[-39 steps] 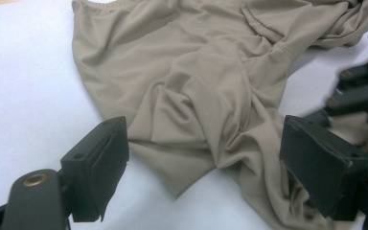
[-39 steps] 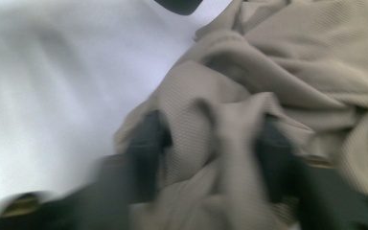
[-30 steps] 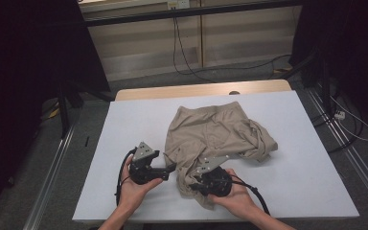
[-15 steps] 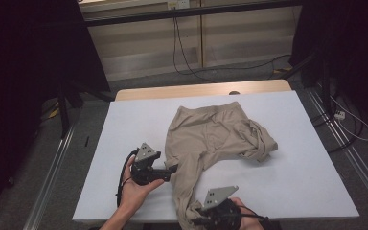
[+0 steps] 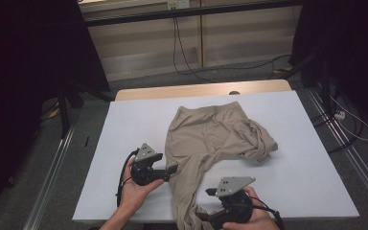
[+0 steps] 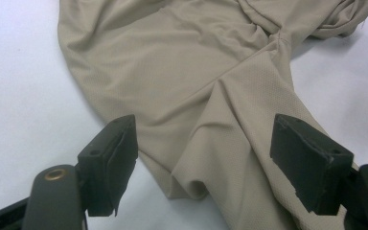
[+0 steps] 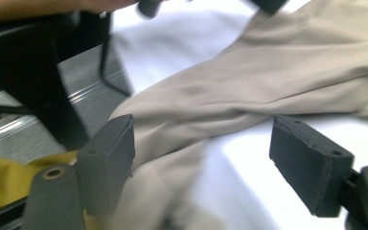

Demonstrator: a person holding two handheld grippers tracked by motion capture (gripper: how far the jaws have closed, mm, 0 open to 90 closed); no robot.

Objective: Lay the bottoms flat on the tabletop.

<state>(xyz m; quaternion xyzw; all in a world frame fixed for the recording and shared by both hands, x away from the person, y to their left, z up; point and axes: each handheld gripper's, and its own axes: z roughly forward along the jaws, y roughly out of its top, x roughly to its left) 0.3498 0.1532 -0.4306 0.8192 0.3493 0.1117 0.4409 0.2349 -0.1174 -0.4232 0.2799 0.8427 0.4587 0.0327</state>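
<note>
Two grippers, jaws wide and holding nothing: left gripper [image 5: 171, 168] points right at the beige shorts [image 5: 211, 143] mid-tabletop [image 5: 311, 158]; right gripper [image 5: 206, 218] sits low at the near edge, bare room far right.

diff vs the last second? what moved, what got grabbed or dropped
The right gripper pulled back from the middle of the beige shorts to the table's near edge, drawing one leg out long toward the person. Its fingers now stand apart with the leg lying between them, so it looks let go. The left gripper stayed open at the shorts' left edge; the bunched right leg is unchanged.
</note>
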